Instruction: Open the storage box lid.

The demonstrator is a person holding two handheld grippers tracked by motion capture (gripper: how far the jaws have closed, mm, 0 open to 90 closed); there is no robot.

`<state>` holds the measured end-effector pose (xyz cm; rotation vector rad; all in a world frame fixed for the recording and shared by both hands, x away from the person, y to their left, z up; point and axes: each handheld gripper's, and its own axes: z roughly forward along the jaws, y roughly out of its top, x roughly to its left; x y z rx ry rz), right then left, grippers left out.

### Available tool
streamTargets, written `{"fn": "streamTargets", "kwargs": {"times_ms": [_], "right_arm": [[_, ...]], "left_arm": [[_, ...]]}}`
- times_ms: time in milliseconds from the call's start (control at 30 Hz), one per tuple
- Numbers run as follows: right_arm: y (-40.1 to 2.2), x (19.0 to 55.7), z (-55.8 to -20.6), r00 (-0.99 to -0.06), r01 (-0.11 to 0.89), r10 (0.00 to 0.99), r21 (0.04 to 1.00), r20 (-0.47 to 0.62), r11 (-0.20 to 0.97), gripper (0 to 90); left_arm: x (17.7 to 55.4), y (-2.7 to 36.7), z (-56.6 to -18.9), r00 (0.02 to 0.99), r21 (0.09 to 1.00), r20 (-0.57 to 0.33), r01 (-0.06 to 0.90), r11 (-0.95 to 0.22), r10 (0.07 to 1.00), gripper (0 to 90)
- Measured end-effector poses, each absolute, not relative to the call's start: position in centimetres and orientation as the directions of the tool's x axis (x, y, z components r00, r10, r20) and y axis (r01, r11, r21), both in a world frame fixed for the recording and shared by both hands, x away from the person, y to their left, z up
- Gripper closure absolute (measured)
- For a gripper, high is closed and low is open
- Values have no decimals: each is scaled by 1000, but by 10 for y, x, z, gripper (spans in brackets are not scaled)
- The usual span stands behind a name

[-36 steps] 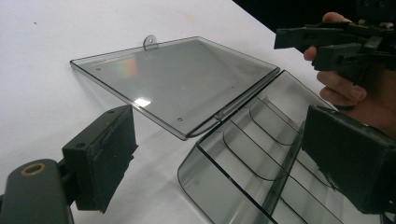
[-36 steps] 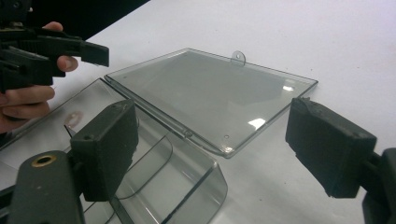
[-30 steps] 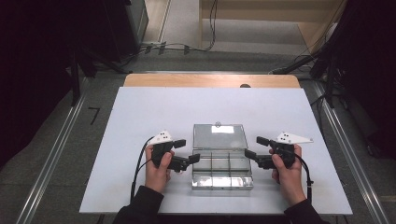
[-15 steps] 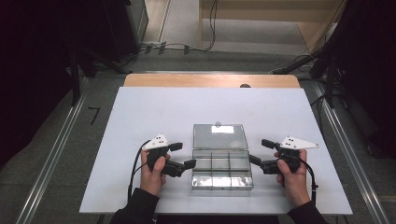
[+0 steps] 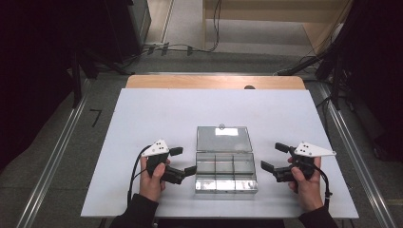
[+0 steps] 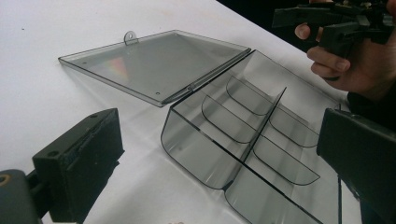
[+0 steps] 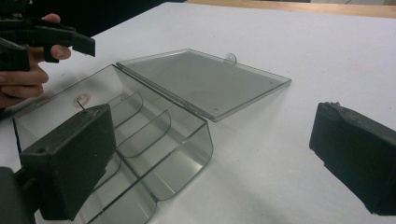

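Clear plastic organizer box (image 5: 226, 171), lying open on white bench (image 5: 142, 118), near the front edge, between two hand-held grippers. Lid (image 5: 223, 139) hinged back flat on the bench behind the tray, small hang tab (image 5: 221, 126) at its far edge. Tray split by thin dividers into six compartments, all empty. Probably light, stiff and brittle, with smooth slippery walls; likely to skate across the bench if pushed from one side only. Best purchase, by judgement: the lid's free edge near the tab for swinging it shut, or the tray's outer side walls (image 6: 196, 149) for steadying. Thin dividers (image 7: 140, 126) best left alone.

Left hand-held gripper (image 5: 182, 161) just beside the tray's left wall, jaws apart, holding nothing, lower jaw tip close to the wall; contact impossible to tell. Right hand-held gripper (image 5: 274, 157) a little off the tray's right wall, jaws just opened wide, nothing between them, clear of the box.
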<state>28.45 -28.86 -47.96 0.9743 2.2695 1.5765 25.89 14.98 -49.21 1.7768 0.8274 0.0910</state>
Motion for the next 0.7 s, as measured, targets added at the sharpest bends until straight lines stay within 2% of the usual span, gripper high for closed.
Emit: {"fn": "streamTargets", "kwargs": {"times_ms": [700], "right_arm": [[-317,269,-477,-722,384,674,900,155,204,0]], "left_arm": [[250,160,-496,746,852,-319,496,-167,585,0]]}}
